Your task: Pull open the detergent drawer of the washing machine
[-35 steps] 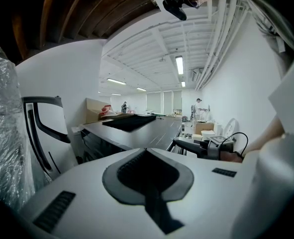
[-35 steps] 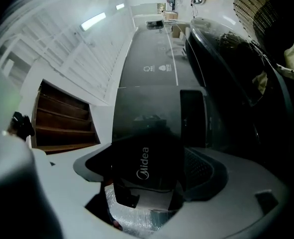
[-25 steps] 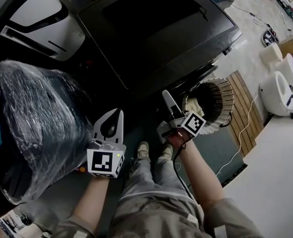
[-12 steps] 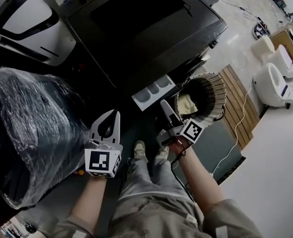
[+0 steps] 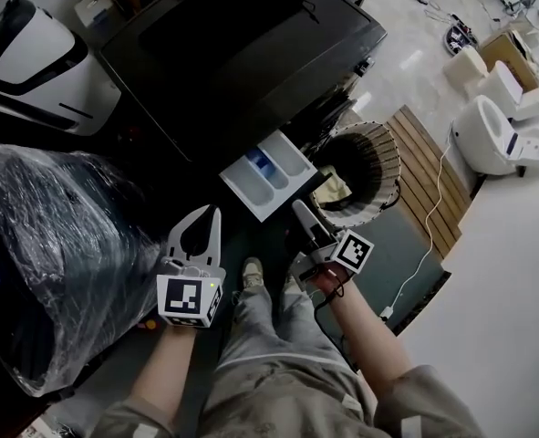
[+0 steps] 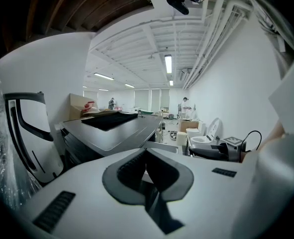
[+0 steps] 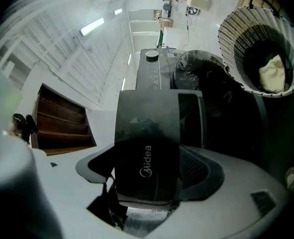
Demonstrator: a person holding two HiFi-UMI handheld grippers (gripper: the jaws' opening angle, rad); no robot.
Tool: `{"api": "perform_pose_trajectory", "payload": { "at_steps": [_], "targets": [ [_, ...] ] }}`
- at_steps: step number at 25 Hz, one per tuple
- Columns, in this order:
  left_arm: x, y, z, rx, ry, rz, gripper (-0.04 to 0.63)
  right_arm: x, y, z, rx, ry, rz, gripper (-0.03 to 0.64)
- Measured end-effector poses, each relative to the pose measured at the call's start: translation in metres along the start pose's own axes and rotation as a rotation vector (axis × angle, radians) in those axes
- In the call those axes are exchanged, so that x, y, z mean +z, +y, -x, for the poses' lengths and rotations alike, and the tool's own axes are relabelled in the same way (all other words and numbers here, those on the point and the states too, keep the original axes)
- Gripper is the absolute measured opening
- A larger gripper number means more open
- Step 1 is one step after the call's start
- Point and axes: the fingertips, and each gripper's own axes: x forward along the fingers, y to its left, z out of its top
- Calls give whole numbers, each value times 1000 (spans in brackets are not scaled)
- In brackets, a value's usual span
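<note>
The black washing machine [image 5: 242, 53] fills the upper middle of the head view. Its detergent drawer [image 5: 267, 179] stands pulled out at the front, showing pale compartments and a blue insert. My right gripper [image 5: 298, 211] is at the drawer's near end. In the right gripper view its jaws [image 7: 147, 171] are closed on the dark drawer front [image 7: 147, 126] with the printed brand name. My left gripper [image 5: 212, 217] hangs to the left of the drawer, apart from it. In the left gripper view its fingertips [image 6: 146, 154] meet, shut on nothing, and the machine's top [image 6: 112, 128] lies beyond.
A woven laundry basket [image 5: 386, 158] with cloth inside stands right of the drawer, next to a wooden slat mat [image 5: 430, 173]. A plastic-wrapped bundle [image 5: 59, 245] fills the left. A white appliance [image 5: 32, 53] sits at upper left, white units [image 5: 497, 135] at right. The person's legs are below.
The drawer has slid out of the machine, from hidden to well extended, with my right gripper drawing back towards the person. The left gripper has shifted only a little.
</note>
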Motion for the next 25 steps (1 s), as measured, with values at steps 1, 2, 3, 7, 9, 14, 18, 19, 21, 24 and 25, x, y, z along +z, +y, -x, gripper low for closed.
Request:
{"api": "perform_pose_trajectory", "payload": {
  "at_steps": [1, 2, 3, 7, 9, 14, 18, 19, 21, 24, 25],
  "targets": [
    [-1, -2, 0, -5, 2, 2, 17, 0, 0, 5, -1, -2, 0, 417],
    [-1, -5, 0, -11, 4, 3, 17, 0, 0, 8, -1, -4, 1, 417],
    [-2, -7, 0, -16, 8, 3, 17, -1, 0, 11, -2, -5, 2, 417],
    [-6, -17, 1, -36, 23, 7, 17, -3, -1, 15, -15, -15, -10, 416],
    [-5, -20, 0, -44, 24, 7, 17, -1, -3, 15, -24, -19, -1, 416],
    [1, -18, 1, -53, 20, -3, 17, -3, 8, 18, -108, 33, 237, 416],
    [10, -11, 3, -45, 13, -5, 17, 8, 16, 21, -197, 44, 410, 416],
    [13, -10, 4, -43, 9, -6, 17, 13, 20, 22, -219, 44, 447, 416],
    [20, -8, 6, -39, 1, -10, 17, 23, 31, 25, -254, 40, 513, 416],
    [33, -6, 9, -31, -10, -19, 17, 35, 54, 28, -270, 39, 611, 415],
    [37, -5, 11, -27, -13, -22, 17, 38, 63, 29, -269, 43, 647, 413]
  ]
}}
